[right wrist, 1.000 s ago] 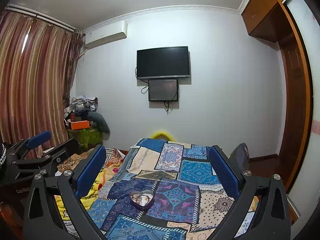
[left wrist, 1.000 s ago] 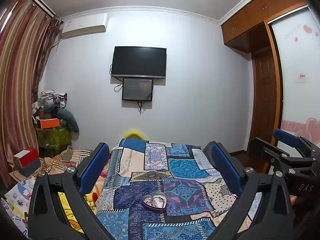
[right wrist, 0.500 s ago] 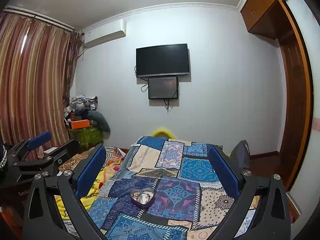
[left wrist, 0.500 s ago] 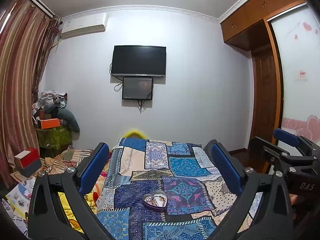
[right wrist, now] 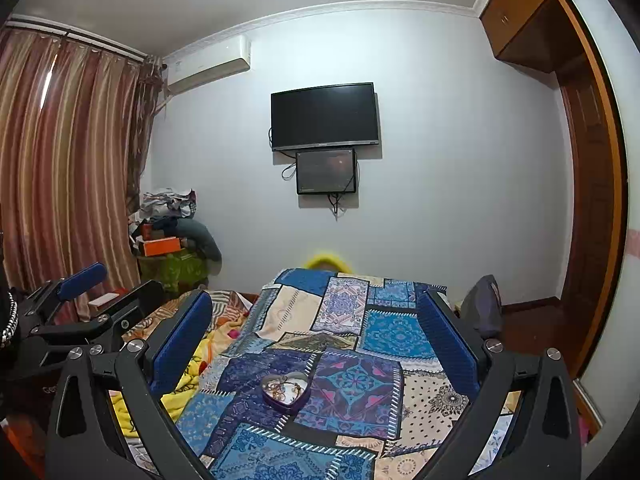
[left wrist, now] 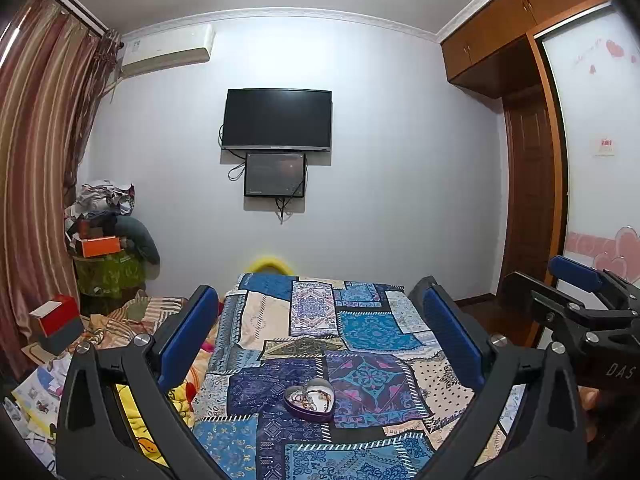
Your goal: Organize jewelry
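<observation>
small purple heart-shaped tin of jewelry [left wrist: 309, 399] on patchwork bed cover [left wrist: 360, 328] | straight ahead, below both | left gripper [left wrist: 316, 320] wide open, empty | right gripper [right wrist: 316, 320] wide open, empty | neither clearly nearer

A bed [left wrist: 360, 332] under a blue patchwork cover [left wrist: 304, 308] carries a heart-shaped tin [left wrist: 309, 394] of jewelry, with a yellow blanket [right wrist: 188, 380] bunched along its left side.
</observation>
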`<action>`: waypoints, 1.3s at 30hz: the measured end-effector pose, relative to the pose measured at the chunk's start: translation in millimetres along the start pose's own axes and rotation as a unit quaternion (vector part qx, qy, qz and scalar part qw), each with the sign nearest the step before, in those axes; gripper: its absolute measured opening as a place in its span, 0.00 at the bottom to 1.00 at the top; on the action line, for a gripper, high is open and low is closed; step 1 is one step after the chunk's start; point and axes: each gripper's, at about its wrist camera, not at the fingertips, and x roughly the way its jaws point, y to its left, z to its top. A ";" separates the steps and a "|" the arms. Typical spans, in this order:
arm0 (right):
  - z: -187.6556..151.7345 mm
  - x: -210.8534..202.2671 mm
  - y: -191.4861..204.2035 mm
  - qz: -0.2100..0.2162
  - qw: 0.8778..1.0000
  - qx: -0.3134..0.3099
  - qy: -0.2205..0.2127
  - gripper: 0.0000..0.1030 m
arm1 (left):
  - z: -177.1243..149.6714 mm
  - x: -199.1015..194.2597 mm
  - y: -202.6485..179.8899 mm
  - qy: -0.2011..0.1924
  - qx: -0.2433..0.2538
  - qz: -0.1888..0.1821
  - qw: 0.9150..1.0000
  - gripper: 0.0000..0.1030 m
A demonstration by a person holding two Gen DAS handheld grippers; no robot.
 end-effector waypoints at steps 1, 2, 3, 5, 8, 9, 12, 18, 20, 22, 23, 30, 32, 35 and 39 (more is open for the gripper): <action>0.0 -0.1 0.0 0.000 1.000 0.000 0.000 0.99 | 0.0 0.1 -0.2 0.000 0.000 -0.001 1.000 1.00; 0.1 -0.3 0.0 -0.001 1.000 0.000 0.001 0.99 | 0.3 0.6 -1.0 0.001 0.001 -0.001 1.000 1.00; 0.1 -0.5 -0.1 -0.001 1.000 0.000 0.001 0.99 | 0.3 0.8 -1.2 0.001 0.001 -0.001 1.000 1.00; -1.1 0.0 -0.7 -0.001 1.000 -0.001 0.001 0.99 | 0.5 1.0 -1.3 0.001 0.001 -0.001 1.000 1.00; -1.3 0.6 -1.7 -0.002 1.000 0.001 0.003 0.99 | 0.8 1.6 -2.1 0.001 0.002 -0.002 1.000 1.00; -1.2 0.4 -2.2 -0.002 1.000 0.002 0.003 0.99 | 0.7 1.9 -2.1 0.001 0.003 -0.002 1.000 1.00; -1.1 0.7 -3.8 -0.002 1.000 0.004 0.004 0.99 | 0.9 2.4 -2.3 0.001 0.005 -0.001 1.000 1.00; -1.0 1.1 -5.9 -0.003 1.000 0.007 0.005 0.99 | 1.3 3.7 -2.6 0.005 0.007 -0.006 1.000 1.00; -1.6 1.5 -6.2 -0.002 1.000 0.007 0.005 0.99 | 1.7 5.5 -2.2 0.010 0.007 -0.009 1.000 1.00; -1.3 2.0 -6.7 -0.002 1.000 0.007 0.005 0.99 | 1.7 7.1 -2.4 0.013 0.005 -0.012 1.000 1.00; -1.4 2.0 -6.8 -0.002 1.000 0.008 0.006 0.99 | 1.5 7.9 -1.3 0.015 0.004 -0.012 1.000 1.00; -2.8 3.0 -7.9 0.000 1.000 0.012 0.010 0.99 | 1.3 12.6 0.5 0.021 -0.002 -0.014 1.000 1.00; -2.6 3.2 -7.7 0.001 1.000 0.013 0.010 0.99 | 0.7 14.1 1.2 0.023 -0.002 -0.014 1.000 1.00; -3.0 3.7 -7.4 0.001 1.000 0.013 0.012 0.99 | -0.7 13.7 0.7 0.024 -0.003 -0.018 1.000 1.00; -3.3 5.9 -7.2 0.001 1.000 0.013 0.016 0.99 | -1.6 14.3 0.4 0.024 -0.003 -0.021 0.999 1.00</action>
